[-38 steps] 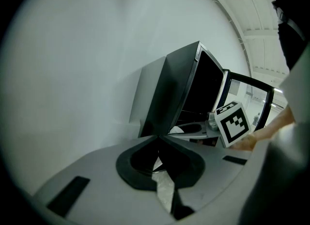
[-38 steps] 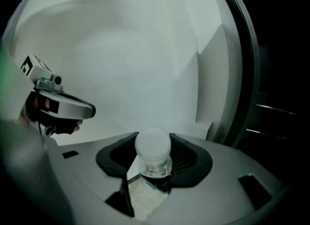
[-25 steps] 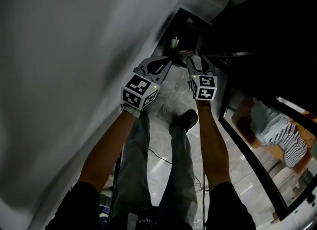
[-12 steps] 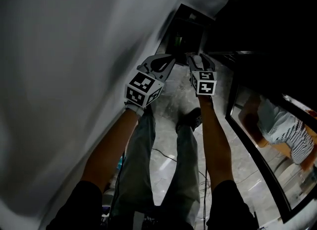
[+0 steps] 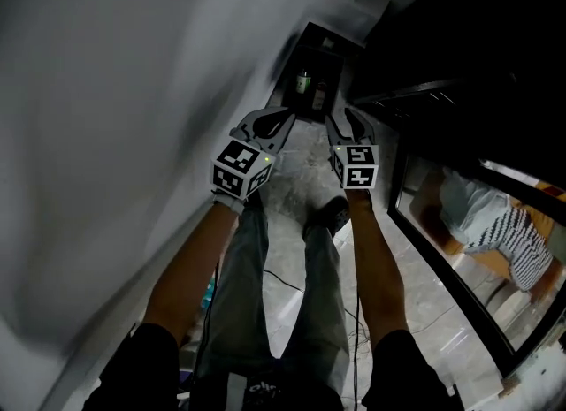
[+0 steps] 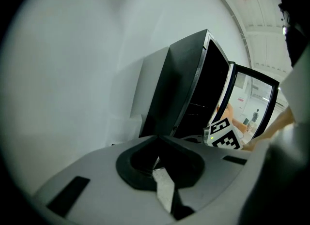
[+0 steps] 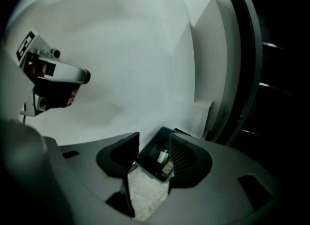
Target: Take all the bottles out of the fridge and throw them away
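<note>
A dark bin point(image 5: 329, 54) stands on the floor against the white wall, ahead of both grippers. It holds bottles, one with a green label point(image 5: 303, 80). Through the right gripper's jaws I see the same bin point(image 7: 147, 155) with two bottles point(image 7: 162, 157) inside. My right gripper point(image 5: 346, 117) point(image 7: 154, 144) is open and empty. My left gripper point(image 5: 270, 119) point(image 6: 157, 139) has its tips together with nothing in them. The black fridge point(image 6: 193, 93) stands to the right, its glass door point(image 6: 249, 103) swung open.
The white wall point(image 5: 133, 135) runs close along the left. The fridge's glass door point(image 5: 460, 232) lines the right side and reflects a person. The person's legs and a shoe point(image 5: 332, 215) are on the marble floor, where a cable point(image 5: 283, 281) lies.
Both grippers stay side by side and drift slightly left and up in the view. The bin with its bottles shows more plainly ahead of them now.
</note>
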The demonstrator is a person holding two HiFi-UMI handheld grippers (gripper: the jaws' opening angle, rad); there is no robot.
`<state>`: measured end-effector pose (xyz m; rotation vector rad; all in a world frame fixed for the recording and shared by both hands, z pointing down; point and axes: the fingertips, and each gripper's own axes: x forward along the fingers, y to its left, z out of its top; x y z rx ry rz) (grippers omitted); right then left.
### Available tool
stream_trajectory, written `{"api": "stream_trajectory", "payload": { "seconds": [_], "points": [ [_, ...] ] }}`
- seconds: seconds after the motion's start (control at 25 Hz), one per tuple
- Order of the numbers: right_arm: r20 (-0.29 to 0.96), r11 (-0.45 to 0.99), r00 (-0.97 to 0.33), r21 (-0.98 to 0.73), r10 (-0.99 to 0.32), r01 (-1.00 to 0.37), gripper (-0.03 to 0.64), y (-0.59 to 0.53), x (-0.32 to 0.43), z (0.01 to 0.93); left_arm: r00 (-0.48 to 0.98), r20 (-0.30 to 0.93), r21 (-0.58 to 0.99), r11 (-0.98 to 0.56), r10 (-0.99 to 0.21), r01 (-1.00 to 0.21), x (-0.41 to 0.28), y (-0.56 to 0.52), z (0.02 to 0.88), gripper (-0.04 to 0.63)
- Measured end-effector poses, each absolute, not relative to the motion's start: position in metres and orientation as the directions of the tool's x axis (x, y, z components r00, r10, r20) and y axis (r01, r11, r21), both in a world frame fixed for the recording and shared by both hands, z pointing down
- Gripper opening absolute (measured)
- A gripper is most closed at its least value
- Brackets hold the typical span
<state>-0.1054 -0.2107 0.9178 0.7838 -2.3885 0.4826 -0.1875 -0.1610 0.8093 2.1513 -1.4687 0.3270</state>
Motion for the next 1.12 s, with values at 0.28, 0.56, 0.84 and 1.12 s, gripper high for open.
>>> {"api": "stream_trajectory", "payload": {
  "seconds": [0.28,0.56,0.84,1.12],
  "points": [
    [0.536,0.734,-0.678,-0.148,-0.504,-0.663,0.038,-0.184,-0.063,0.792,0.383,0.427,0.263,-0.293,-0.819,-0.919,-0.152,-0.143,0.721,0.006],
    [0.479,0.725,-0.695,-0.158,-0.537,-0.67,0.009,-0.151,-0.015,0.664,0.382,0.352,0.251,-0.308,-0.855,-0.918,-0.105,-0.128,0.615,0.006],
    [0.418,0.718,-0.699,-0.144,-0.58,-0.681,0.009,-0.139,0.053,0.554,0.367,0.269,0.221,-0.313,-0.891,-0.924,-0.055,-0.129,0.509,0.006],
    [0.397,0.672,-0.663,-0.141,-0.634,-0.727,0.008,-0.111,0.127,0.472,0.379,0.209,0.231,-0.332,-0.901,-0.915,-0.003,-0.103,0.429,0.006]
  ]
}}
